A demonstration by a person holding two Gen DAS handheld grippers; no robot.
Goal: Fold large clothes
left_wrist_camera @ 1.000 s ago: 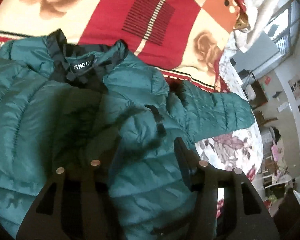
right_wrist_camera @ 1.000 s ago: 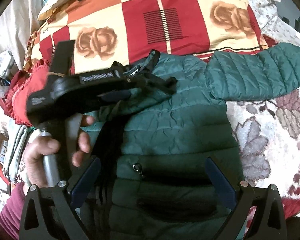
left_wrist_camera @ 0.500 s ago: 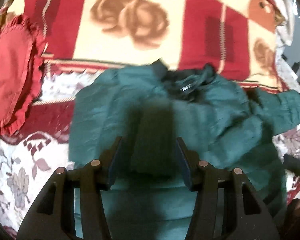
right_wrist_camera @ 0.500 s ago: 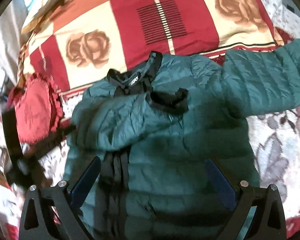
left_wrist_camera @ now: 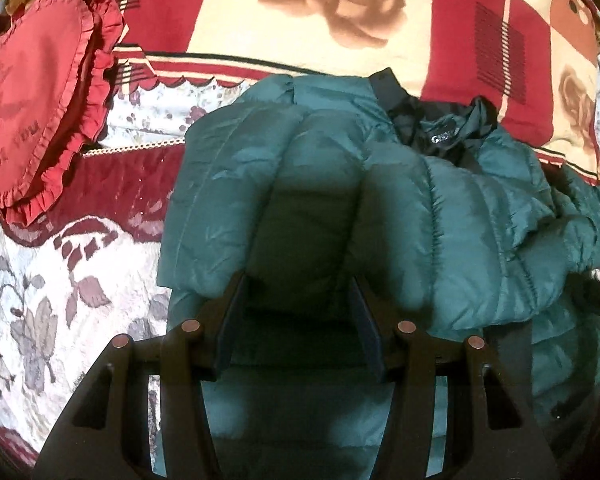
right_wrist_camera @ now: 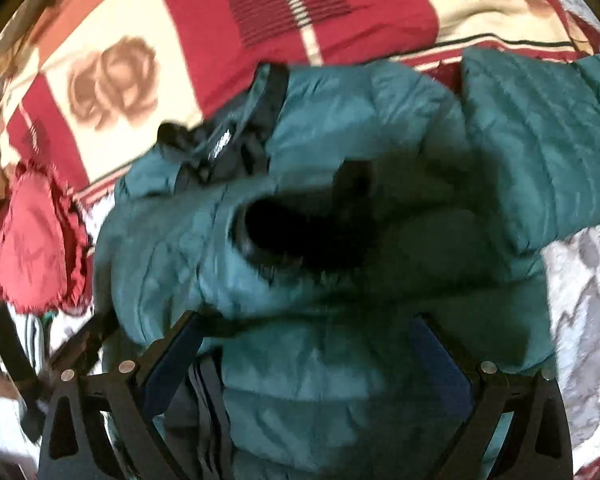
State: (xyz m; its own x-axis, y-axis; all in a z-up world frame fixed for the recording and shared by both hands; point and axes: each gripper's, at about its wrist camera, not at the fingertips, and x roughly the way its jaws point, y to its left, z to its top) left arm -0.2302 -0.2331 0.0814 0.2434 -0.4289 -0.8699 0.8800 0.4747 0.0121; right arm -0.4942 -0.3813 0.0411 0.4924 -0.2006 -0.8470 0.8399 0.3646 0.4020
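A dark green quilted puffer jacket (left_wrist_camera: pixel 440 216) with a black collar (left_wrist_camera: pixel 432 128) lies on the bed. Its left sleeve is folded across the chest; the dark cuff opening (right_wrist_camera: pixel 300 236) shows in the right wrist view. The right sleeve (right_wrist_camera: pixel 548 132) stretches out to the right. My left gripper (left_wrist_camera: pixel 300 296) hovers just above the folded sleeve, jaws partly apart with nothing between them. My right gripper (right_wrist_camera: pixel 308 344) hangs over the jacket (right_wrist_camera: pixel 340 380) body with its jaws wide apart and empty.
The bed has a floral spread (left_wrist_camera: pixel 40 300) and a red-and-cream rose blanket (left_wrist_camera: pixel 340 12) at the far side. A red frilled heart cushion (left_wrist_camera: pixel 32 100) lies left of the jacket. The left gripper's handle (right_wrist_camera: pixel 8 360) shows at the lower left of the right wrist view.
The left gripper let go of the left sleeve after laying it across the chest and drew back to the left. The right gripper came closer over the jacket.
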